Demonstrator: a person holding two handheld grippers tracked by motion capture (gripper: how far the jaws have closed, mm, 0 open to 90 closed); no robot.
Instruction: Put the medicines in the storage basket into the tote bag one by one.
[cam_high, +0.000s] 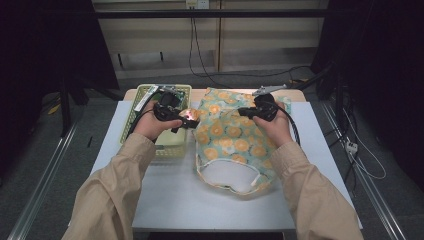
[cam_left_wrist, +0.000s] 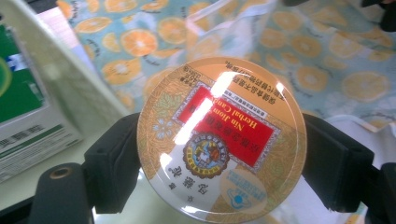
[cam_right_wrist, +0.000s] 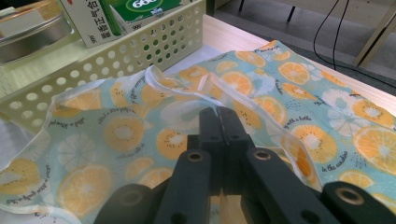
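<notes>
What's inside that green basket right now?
In the basket: green-and-white cartons and a round metal tin. The basket's wall hides the cartons' lower parts and whatever lies beneath.

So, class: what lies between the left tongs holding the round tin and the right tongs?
In the high view, the orange-print bag spans between left tongs with tin and right tongs.

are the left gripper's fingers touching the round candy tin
Touching: in the left gripper view both black fingers press against opposite sides of the round candy tin.

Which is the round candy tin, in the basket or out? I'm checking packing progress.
Out. The left gripper clamps the round candy tin above the orange-print bag, beside the basket.
</notes>
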